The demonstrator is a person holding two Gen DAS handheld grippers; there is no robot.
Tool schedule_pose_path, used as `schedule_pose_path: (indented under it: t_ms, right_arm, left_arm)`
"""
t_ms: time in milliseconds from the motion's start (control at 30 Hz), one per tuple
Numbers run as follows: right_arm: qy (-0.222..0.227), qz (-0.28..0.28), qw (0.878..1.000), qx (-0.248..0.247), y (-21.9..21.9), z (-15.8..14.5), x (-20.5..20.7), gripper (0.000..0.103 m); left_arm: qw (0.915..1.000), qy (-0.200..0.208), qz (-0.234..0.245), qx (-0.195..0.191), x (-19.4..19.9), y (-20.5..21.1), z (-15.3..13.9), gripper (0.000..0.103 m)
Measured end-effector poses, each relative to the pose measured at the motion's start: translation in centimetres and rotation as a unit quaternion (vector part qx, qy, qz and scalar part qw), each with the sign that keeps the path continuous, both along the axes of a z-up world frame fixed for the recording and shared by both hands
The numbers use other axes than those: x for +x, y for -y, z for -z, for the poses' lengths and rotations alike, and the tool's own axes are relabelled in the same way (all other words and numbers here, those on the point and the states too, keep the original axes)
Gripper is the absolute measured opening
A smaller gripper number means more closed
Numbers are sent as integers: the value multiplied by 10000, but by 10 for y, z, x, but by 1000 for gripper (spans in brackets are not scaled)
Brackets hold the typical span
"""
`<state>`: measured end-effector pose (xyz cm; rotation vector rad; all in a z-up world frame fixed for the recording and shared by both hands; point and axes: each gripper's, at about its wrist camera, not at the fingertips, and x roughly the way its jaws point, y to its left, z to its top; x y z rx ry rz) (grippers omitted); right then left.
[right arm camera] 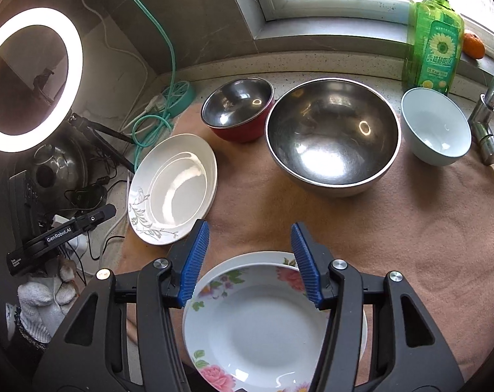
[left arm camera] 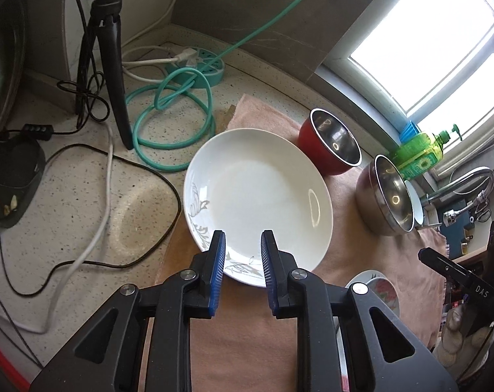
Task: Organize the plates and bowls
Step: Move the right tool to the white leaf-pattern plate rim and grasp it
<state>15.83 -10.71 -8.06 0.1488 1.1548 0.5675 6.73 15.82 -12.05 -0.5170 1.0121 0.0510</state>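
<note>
A: Left wrist view: where was the white leaf-patterned ceramic plate [left arm camera: 258, 202]?
B: On the pink cloth [left arm camera: 247, 343]; the left gripper [left arm camera: 243, 245] stood narrowly parted over its near rim (gripping nothing).
A: The right gripper [right arm camera: 250, 233]?
B: Parted wider, empty, above the flowered plate [right arm camera: 260, 326].

The right gripper [right arm camera: 250, 248] hangs with its blue jaws apart over the far rim of a flowered plate [right arm camera: 263, 326], gripping nothing. Ahead lies a steel bowl [right arm camera: 333, 137] on a pink towel [right arm camera: 410, 228], with a red bowl [right arm camera: 237, 107] ahead-left and a white bowl [right arm camera: 436, 125] ahead-right. A white plate [right arm camera: 173, 187] sits left of the jaws. A gloved hand [right arm camera: 46, 294] is far left.
</note>
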Motion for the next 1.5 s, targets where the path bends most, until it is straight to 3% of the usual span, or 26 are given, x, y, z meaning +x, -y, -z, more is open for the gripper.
schedule_pose_path:
  t_ms: [333,533,633,800,1100,1333,1500]
  right_arm:
    - [-437,-62,9986,275,-35,19,33,54]
    - [-728,-173,9969,222,-62,36,50,38]
    - [-696,-292,9971,46,-75,41,52,38]
    - [-845,-281,9960,-14,-84,53,58,37]
    - [-1013,-318,9943,-68,-96,66,66,24]
    - [-1030,-352,9938,-208,-102,74,71,22]
    - [-1054,-377,9934,-237,-104,77,73,17]
  left_arm:
    - [9997,-157,-108,182,22,-40,14,21]
    - [9997,-193,-105,109,30,-51,23,21]
    - [9997,-209,-111,90,33,-55,26,21]
    - [9997,-248,-28,30,39,-56,30,21]
    - [9992,-380,121,-39,49,-51,41,20]
    - [9990,-415,151,-85,52,-50,47,20]
    - [9991,-381,151,-123,53,-50,47,13]
